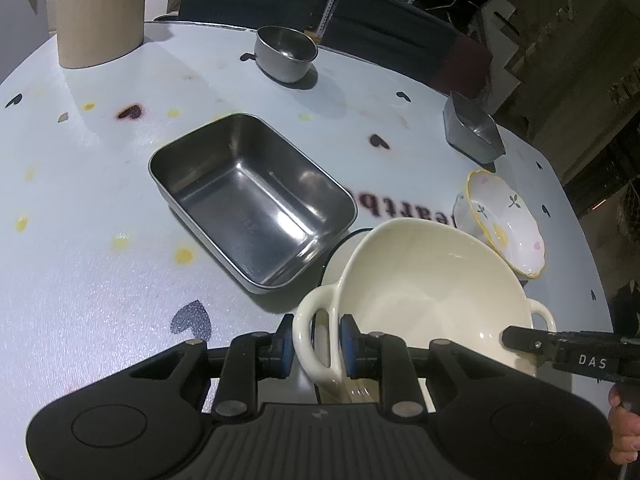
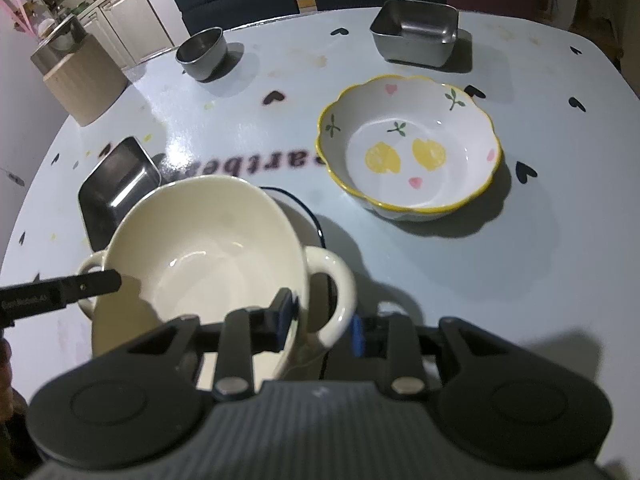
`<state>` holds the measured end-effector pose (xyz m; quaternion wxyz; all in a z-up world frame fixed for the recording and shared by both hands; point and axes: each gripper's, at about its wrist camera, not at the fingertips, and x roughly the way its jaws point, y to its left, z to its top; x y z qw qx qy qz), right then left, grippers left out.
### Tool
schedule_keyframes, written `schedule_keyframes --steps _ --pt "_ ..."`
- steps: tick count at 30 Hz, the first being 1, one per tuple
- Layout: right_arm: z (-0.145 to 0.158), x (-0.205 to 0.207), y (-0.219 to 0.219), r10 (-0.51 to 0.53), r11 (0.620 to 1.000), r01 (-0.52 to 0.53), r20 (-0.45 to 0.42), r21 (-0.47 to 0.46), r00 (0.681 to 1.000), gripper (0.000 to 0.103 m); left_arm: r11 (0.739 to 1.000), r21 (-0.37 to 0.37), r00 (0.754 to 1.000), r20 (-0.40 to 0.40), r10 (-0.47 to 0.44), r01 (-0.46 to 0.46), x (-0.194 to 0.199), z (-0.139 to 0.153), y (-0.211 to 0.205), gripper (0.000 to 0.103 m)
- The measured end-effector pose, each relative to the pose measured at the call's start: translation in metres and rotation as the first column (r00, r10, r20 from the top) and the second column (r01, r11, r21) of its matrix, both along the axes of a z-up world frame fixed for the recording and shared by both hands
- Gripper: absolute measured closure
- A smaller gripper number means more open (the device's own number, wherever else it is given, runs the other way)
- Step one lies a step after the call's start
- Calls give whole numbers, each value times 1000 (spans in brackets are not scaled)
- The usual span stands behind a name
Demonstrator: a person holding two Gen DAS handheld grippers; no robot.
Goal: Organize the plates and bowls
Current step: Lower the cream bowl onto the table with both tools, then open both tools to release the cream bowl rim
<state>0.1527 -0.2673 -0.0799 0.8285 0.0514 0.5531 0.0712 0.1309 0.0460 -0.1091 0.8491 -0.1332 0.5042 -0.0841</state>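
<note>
Jaws of both grippers [image 1: 314, 346] [image 2: 320, 322] around cream bowl [image 1: 424, 292] handles.

The left gripper [image 1: 315, 345] straddles the near-left handle of the cream bowl [image 1: 432, 292], seemingly pinching it; a steel tray [image 1: 252, 200] sits just beyond, left.
</note>
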Motion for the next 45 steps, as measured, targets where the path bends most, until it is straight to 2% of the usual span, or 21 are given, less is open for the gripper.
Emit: schedule_keyframes --steps 9,24,28,30,34,38,45 --pt "-6 1 0 -1 1000 1 -26 -18 1000 63 1000 2 1000 0 -17 17 0 2 -1 79" --pt "-8 2 2 1 1000 -2 -17 -28 1000 61 1000 12 1000 -7 -23 23 0 4 -1 79" --pt "-8 2 2 5 999 -5 -9 -32 1000 60 999 22 999 -23 -29 29 0 3 -2 77" --pt "-6 1 2 6 1000 -6 5 -24 1000 56 999 27 999 -35 -29 30 -1 2 -2 72" --pt "0 -3 1 26 1000 -25 52 -12 998 35 999 28 998 -45 -33 34 -4 3 -4 59" --pt "2 -6 0 47 999 -46 63 -8 997 29 998 41 999 -34 -37 38 -9 7 -7 27" --pt "4 -14 -4 60 998 -59 78 -4 995 5 997 65 999 -3 -35 35 -18 18 -15 7"
